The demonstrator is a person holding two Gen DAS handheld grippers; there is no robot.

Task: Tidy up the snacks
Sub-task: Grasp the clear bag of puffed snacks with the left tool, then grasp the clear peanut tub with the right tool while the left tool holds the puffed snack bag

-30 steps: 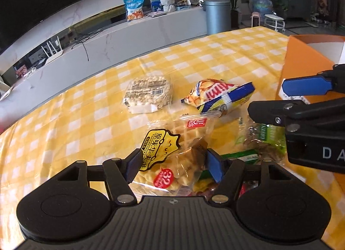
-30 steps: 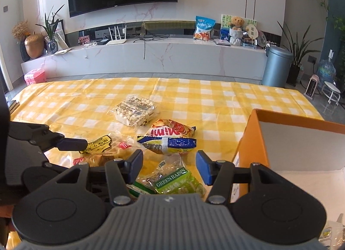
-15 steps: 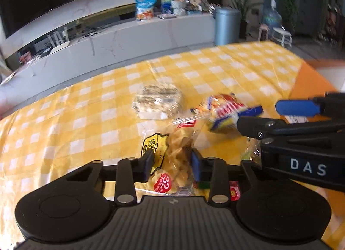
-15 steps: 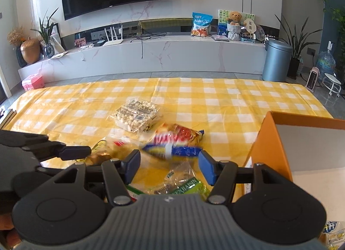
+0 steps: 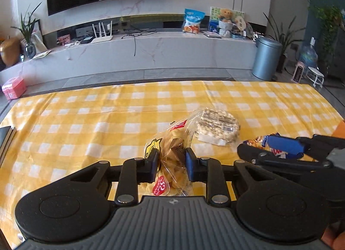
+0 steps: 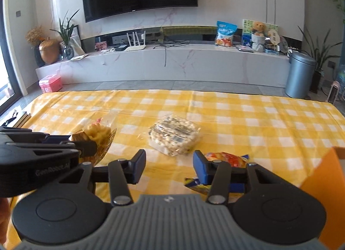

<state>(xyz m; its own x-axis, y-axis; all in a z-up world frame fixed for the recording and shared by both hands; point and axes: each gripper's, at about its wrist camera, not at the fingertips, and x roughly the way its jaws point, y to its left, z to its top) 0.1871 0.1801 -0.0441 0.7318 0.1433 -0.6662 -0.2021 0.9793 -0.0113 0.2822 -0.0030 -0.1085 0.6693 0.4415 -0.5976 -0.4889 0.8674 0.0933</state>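
My left gripper [image 5: 170,162] is shut on a clear bag of yellow snacks [image 5: 172,155] and holds it off the yellow checked tablecloth [image 5: 86,120]. The bag also shows at the left of the right wrist view [image 6: 98,136]. My right gripper [image 6: 168,167] is open and empty above the cloth. A clear pack of pale nuts [image 6: 174,134] lies just beyond it. A red and blue snack bag [image 6: 226,161] lies by its right finger. The nut pack [image 5: 215,127] and the right gripper [image 5: 280,148] also show in the left wrist view.
An orange cardboard box [image 6: 330,185] stands at the right edge of the table. A dark book-like object [image 5: 6,138] lies at the table's left edge. Beyond the table are a marble TV bench [image 6: 172,62] and a grey bin [image 6: 299,73].
My left gripper closed on the yellow snack bag and lifted it off the cloth, tilting upward. My right gripper rose and moved back from the green raisin pack, still open.
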